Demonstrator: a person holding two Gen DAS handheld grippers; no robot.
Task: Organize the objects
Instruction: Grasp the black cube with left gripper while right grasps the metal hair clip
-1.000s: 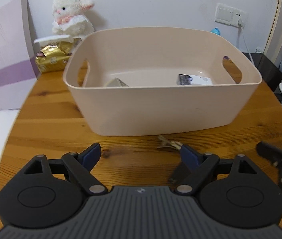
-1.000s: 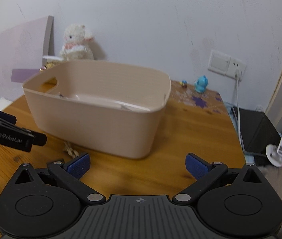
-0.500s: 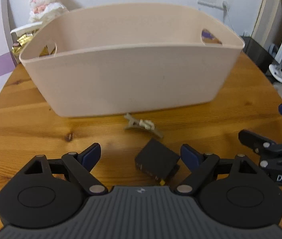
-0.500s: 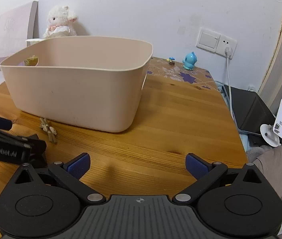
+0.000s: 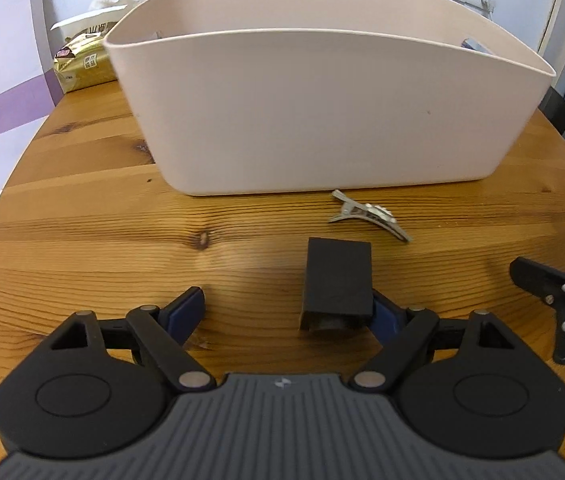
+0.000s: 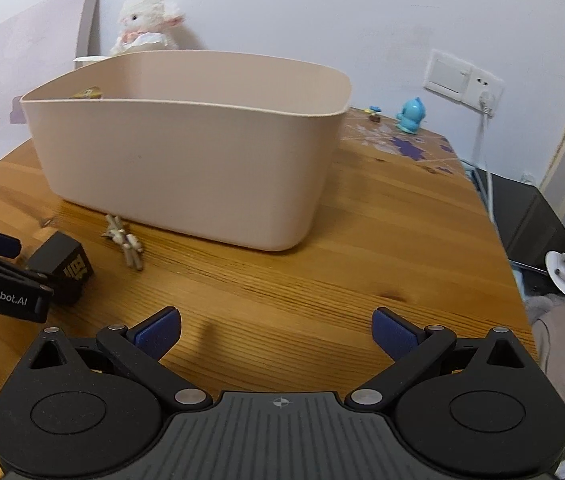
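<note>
A small black box (image 5: 338, 282) lies on the wooden table (image 5: 82, 224), between the fingers of my open left gripper (image 5: 288, 308) and close against the right finger. It also shows in the right wrist view (image 6: 64, 266) with the left gripper (image 6: 6, 276) around it. A beige hair clip (image 5: 368, 216) lies just beyond it, in front of the beige bin (image 5: 322, 108). My right gripper (image 6: 276, 334) is open and empty above bare table, right of the box. The bin (image 6: 186, 152) and the clip (image 6: 126, 242) show there too.
A plush lamb (image 6: 144, 24) and a gold packet (image 5: 82, 64) sit behind the bin. A blue toy (image 6: 410, 116), a wall socket (image 6: 464, 82) with a cable, and a dark side unit (image 6: 530, 220) are at the right.
My left gripper has come down and forward, so the black box now lies between its fingers. My right gripper has lowered towards the table and stays open.
</note>
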